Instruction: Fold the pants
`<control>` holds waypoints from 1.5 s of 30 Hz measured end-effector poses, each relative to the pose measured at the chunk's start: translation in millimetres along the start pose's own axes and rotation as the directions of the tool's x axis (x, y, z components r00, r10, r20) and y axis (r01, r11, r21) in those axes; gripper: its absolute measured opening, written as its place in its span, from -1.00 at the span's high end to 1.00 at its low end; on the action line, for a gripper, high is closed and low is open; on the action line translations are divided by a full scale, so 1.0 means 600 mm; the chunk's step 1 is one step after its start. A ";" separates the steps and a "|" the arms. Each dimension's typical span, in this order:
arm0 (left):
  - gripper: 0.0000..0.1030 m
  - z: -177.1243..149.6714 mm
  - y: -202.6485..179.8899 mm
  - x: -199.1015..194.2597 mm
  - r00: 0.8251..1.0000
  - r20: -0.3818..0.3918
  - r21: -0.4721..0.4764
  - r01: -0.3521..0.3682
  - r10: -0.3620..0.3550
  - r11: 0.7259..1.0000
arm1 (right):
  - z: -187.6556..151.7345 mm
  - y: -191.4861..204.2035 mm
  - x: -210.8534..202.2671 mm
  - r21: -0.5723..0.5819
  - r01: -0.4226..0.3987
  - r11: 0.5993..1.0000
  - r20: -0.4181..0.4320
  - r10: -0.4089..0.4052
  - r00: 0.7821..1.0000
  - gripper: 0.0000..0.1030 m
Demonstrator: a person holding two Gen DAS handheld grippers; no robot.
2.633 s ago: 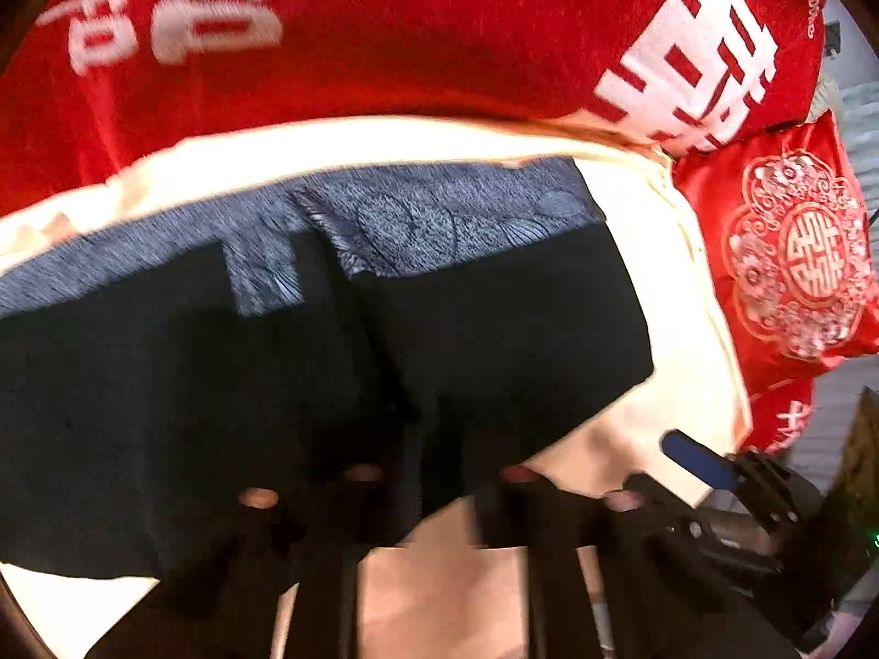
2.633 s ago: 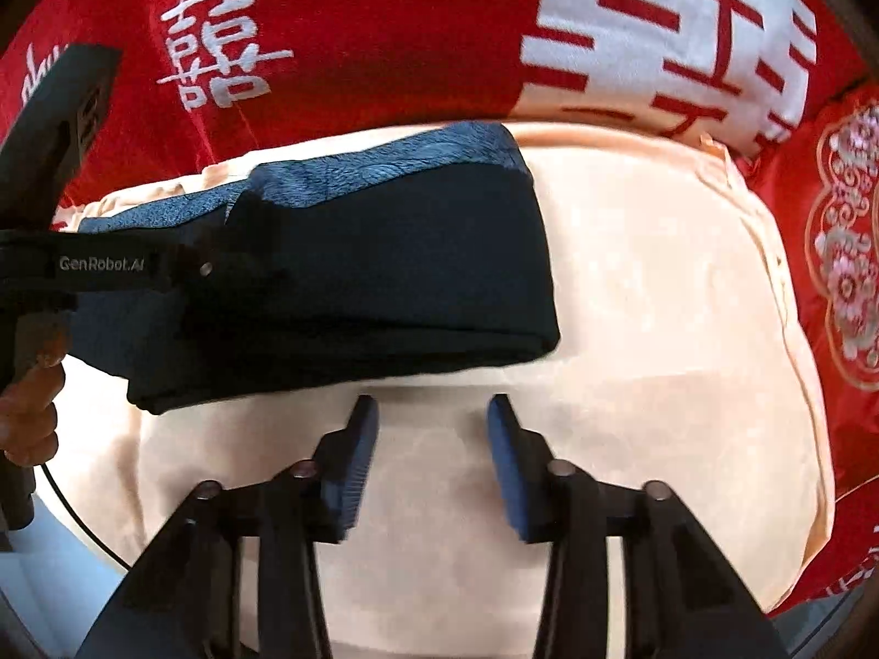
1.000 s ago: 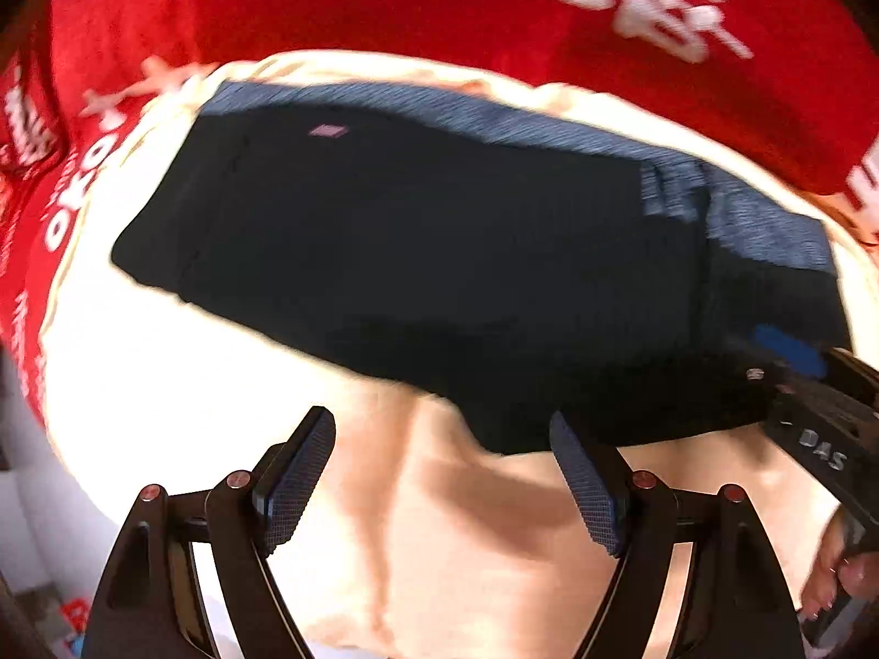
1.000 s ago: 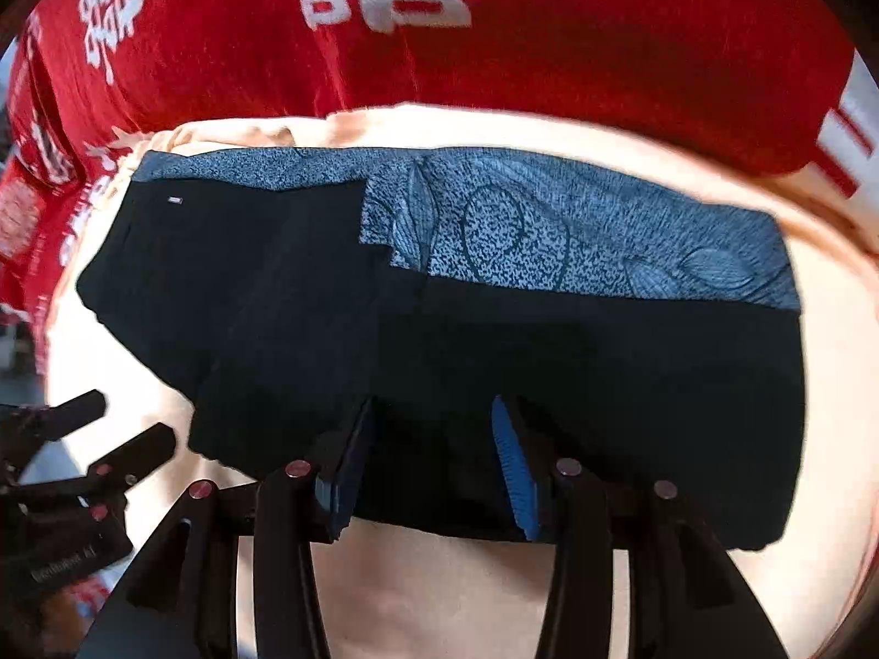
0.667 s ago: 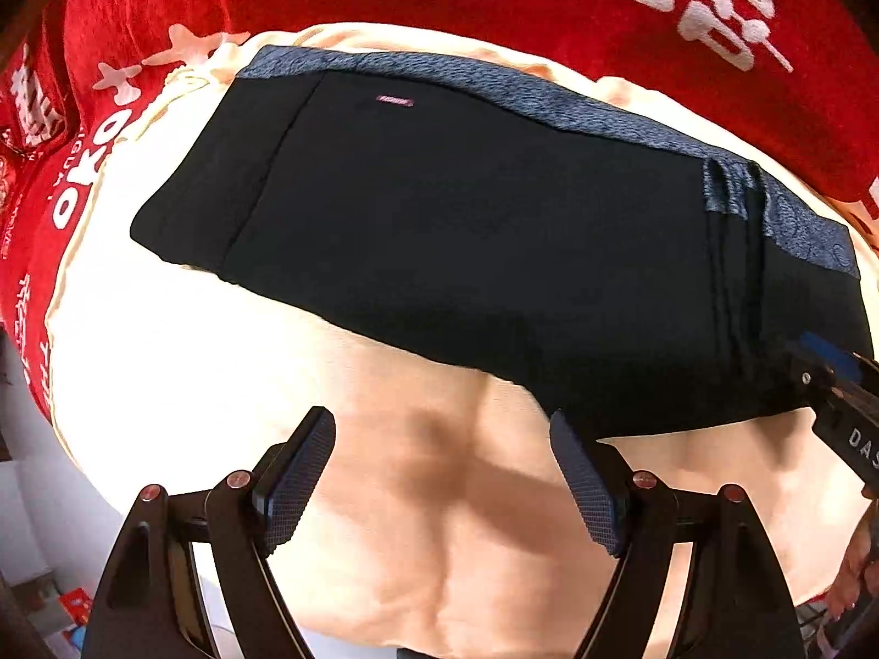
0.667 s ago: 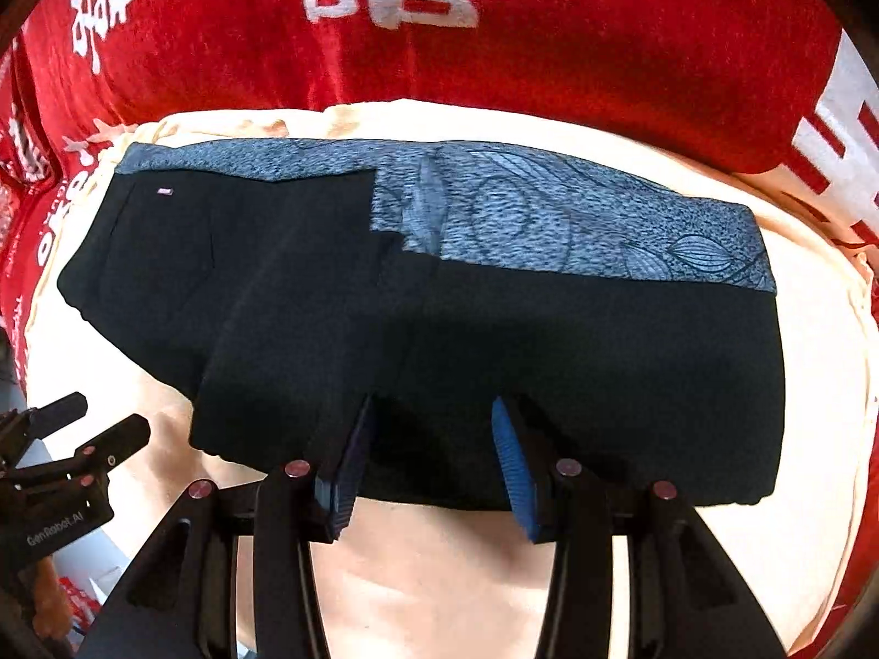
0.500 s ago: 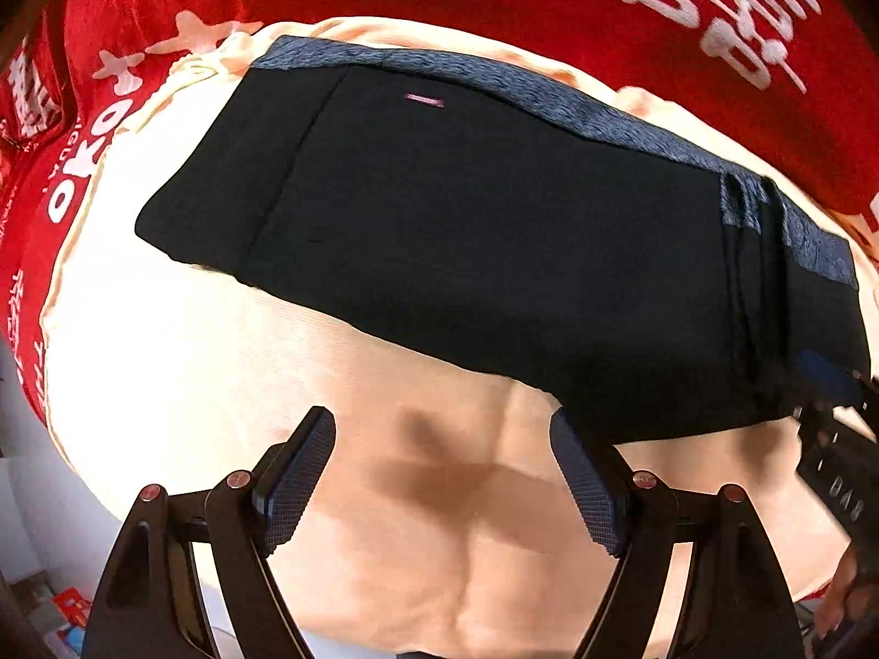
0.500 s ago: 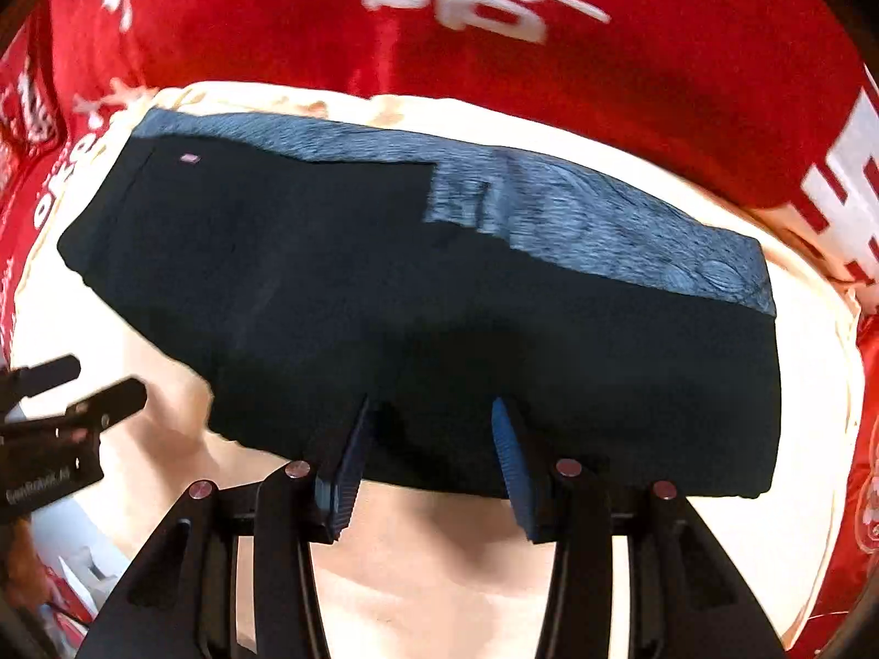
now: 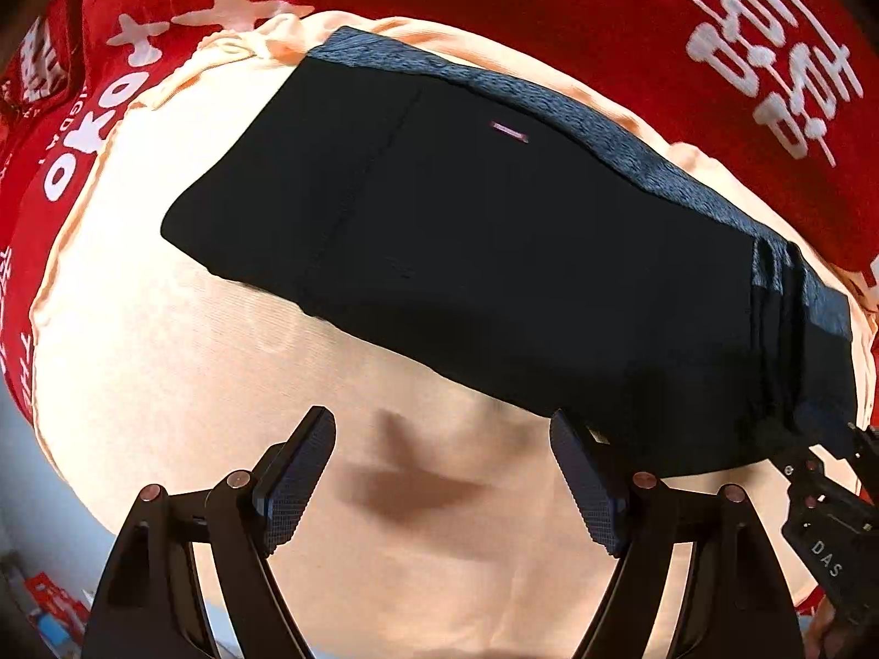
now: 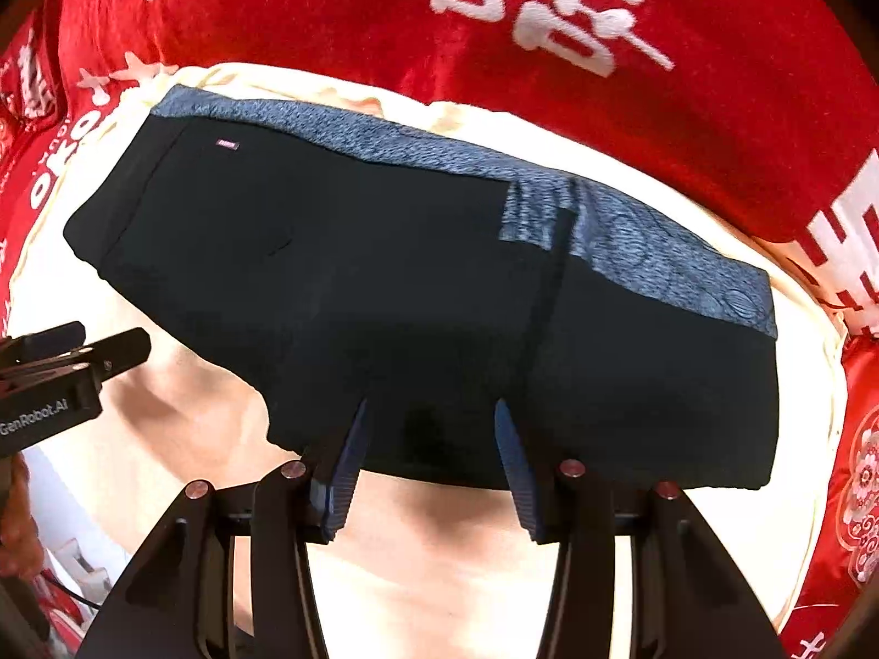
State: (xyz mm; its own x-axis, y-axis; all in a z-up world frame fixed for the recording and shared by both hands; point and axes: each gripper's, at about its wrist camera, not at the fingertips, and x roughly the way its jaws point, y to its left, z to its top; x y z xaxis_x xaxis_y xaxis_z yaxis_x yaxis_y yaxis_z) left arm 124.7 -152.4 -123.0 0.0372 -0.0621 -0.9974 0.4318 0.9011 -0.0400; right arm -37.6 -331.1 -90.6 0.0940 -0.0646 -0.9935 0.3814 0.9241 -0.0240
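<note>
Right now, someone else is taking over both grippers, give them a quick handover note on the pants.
Left gripper: open, holding nothing, over the cream cloth just short of the pants' near edge.
Right gripper: open, at the near edge of the pants, fingers not closed on fabric.
Pants: lying flat on the cream cloth, partly folded, patterned blue band along the far edge.
Left to do: probably another fold across the length, then smoothing.

A cream cloth [image 9: 165, 340] lies over a red patterned blanket [image 10: 714, 82]

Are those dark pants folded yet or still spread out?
Partly folded. The pants lie as one flat band on the cream cloth, with the right end doubled over, showing stacked edges.
</note>
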 end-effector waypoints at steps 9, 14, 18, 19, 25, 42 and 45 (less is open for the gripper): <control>-0.57 0.024 0.068 0.025 1.000 -0.014 -0.051 0.001 -0.002 0.999 | 0.007 0.035 0.058 -0.032 0.018 0.999 -0.080 -0.020 0.997 -0.12; -0.57 0.036 0.097 0.032 1.000 -0.005 -0.068 0.016 -0.017 0.998 | 0.010 0.035 0.072 -0.007 -0.002 1.000 -0.088 0.001 0.996 -0.17; -0.57 0.044 0.133 0.029 0.999 0.016 -0.106 0.043 -0.041 0.993 | 0.011 0.031 0.076 0.019 -0.012 1.000 -0.089 0.014 0.996 -0.17; -0.57 0.045 0.141 0.031 0.999 0.020 -0.113 0.046 -0.044 0.992 | 0.010 0.032 0.076 0.012 -0.008 1.000 -0.087 0.009 0.996 -0.17; -0.57 0.046 0.204 0.026 0.992 0.073 -0.180 0.111 -0.099 0.977 | 0.006 0.032 0.080 0.004 -0.002 1.000 -0.082 0.002 0.997 -0.18; -0.57 0.051 0.280 0.051 0.847 0.228 -0.372 0.531 -0.480 0.761 | 0.010 0.033 0.084 -0.005 -0.004 1.000 -0.082 0.003 0.997 -0.19; -0.57 0.059 0.274 0.061 0.833 0.247 -0.363 0.553 -0.495 0.750 | 0.010 0.033 0.084 -0.004 -0.003 1.000 -0.081 0.003 0.997 -0.19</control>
State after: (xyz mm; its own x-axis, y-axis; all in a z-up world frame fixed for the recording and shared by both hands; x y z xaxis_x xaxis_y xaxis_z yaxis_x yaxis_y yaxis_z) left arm 229.2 -21.9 -164.0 0.0393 -0.6039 -0.7961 0.0167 0.7970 -0.6037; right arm -19.6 -318.4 -140.7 0.0199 -0.0310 -0.9993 0.3771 0.9259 -0.0212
